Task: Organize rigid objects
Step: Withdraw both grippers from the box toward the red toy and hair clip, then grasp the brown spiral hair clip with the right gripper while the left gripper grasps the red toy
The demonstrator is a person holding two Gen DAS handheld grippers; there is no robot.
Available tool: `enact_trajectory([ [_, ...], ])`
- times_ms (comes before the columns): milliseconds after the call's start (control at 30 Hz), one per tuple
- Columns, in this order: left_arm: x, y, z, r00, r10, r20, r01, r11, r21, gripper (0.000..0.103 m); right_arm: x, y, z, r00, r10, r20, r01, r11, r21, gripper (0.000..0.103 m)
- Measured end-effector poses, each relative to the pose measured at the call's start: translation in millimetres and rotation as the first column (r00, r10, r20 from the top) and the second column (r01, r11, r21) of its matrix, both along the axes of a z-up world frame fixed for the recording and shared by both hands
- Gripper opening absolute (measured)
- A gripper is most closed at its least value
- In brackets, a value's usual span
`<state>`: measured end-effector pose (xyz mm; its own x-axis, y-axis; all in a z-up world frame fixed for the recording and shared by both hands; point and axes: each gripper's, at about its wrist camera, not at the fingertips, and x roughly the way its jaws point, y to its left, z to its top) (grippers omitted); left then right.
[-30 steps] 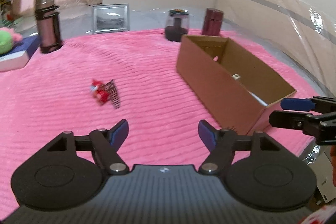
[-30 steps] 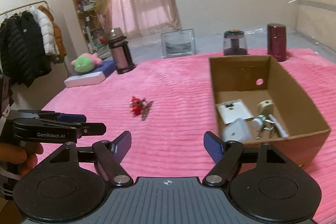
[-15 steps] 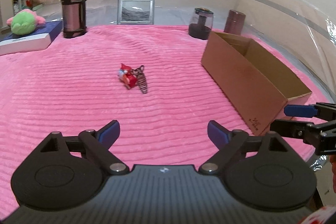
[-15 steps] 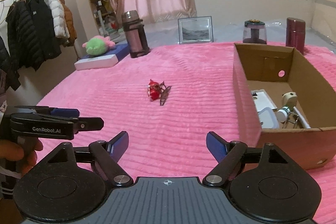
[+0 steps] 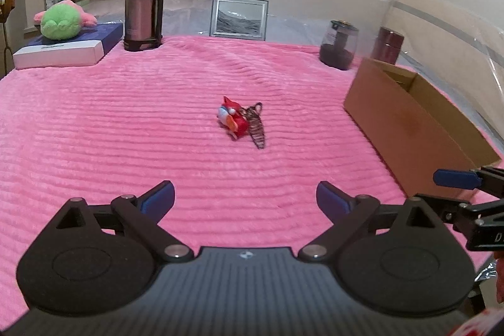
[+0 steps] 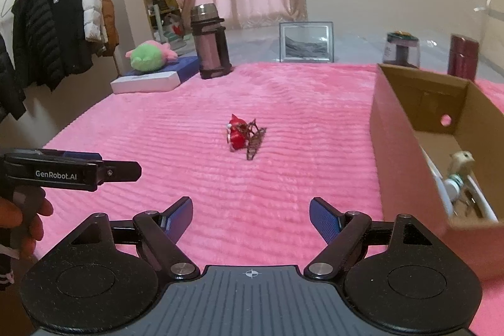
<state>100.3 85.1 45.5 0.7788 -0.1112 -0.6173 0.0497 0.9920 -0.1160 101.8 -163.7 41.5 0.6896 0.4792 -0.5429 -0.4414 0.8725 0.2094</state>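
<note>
— Sitting where, left to right? Green plush toy (image 5: pixel 61 24) resting on a flat box, thermos flask (image 5: pixel 143 7) and picture frame (image 5: pixel 239 18) standing along the far edge of the bed, out of the way.

— Lying mid-blanket: red toy figure (image 5: pixel 232 122) touching a striped hair clip (image 5: pixel 256 128), well apart from the cardboard box (image 5: pixel 412 128), probably awaiting boxing.

— Left gripper (image 5: pixel 245 194): fingers just been spreading, holding nothing. Right gripper (image 6: pixel 251 211): fingers apart, empty, aiming at the toy.
</note>
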Motion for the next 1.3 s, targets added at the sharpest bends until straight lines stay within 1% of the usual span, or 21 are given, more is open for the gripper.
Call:
enact_trajectory([
  [167,30.9,11.0,-10.8,1.000,-0.004,0.018,0.003,1.000,0.023,0.095,33.8,22.6,-17.2,1.000,0.005,0.027,-0.004,1.000,-0.029,0.078],
  [300,61.1,19.3,-26.6,0.999,-0.010,0.031,0.008,0.998,0.056,0.095,67.8,40.0,-32.9,0.999,0.002,0.042,0.000,0.999,-0.047,0.078],
  [467,95.7,31.0,-43.8,0.999,-0.009,0.041,0.006,0.997,0.072,0.094,110.4,58.9,-54.2,0.998,0.007,0.057,-0.003,0.998,-0.059,0.077],
  [500,102.8,32.6,-46.7,0.999,-0.010,0.042,0.007,0.997,0.076,0.094,118.4,63.2,-58.2,0.998,0.010,0.060,-0.007,0.998,-0.061,0.075],
  [533,110.0,34.4,-49.7,0.999,-0.013,0.043,0.009,0.997,0.079,0.094,128.0,67.7,-63.3,0.998,0.014,0.061,-0.010,0.998,-0.065,0.070],
  [600,123.7,37.8,-55.0,0.999,-0.021,0.043,0.018,0.997,0.081,0.094,144.7,76.3,-71.3,0.998,0.020,0.058,-0.016,0.997,-0.072,0.064],
  [667,135.0,41.5,-60.3,0.999,-0.027,0.043,0.023,0.996,0.083,0.094,161.5,84.8,-80.7,0.998,0.028,0.050,-0.024,0.997,-0.077,0.059],
  [733,146.0,44.5,-65.0,0.999,-0.037,0.028,0.035,0.997,0.068,0.093,177.1,93.5,-90.2,0.998,0.041,0.053,-0.036,0.995,-0.091,0.056],
  [833,159.2,48.0,-72.2,0.999,-0.049,0.002,0.049,0.998,0.034,0.092,194.9,106.4,-103.3,0.997,0.061,0.054,-0.054,0.991,-0.125,0.054],
  [1033,173.0,52.3,-86.1,0.999,-0.033,0.002,0.033,0.999,0.022,0.092,222.2,125.2,-124.2,0.996,0.068,0.050,-0.058,0.983,-0.177,0.052],
  [1200,177.7,56.3,-93.9,0.999,-0.032,0.007,0.032,0.999,-0.008,0.092,236.1,136.3,-130.5,0.996,0.057,0.072,-0.040,0.976,-0.214,0.052],
  [1300,178.4,55.6,-95.1,0.999,-0.032,0.007,0.032,0.999,-0.012,0.092,242.2,141.0,-131.4,0.995,0.043,0.088,-0.021,0.972,-0.233,0.050],
])
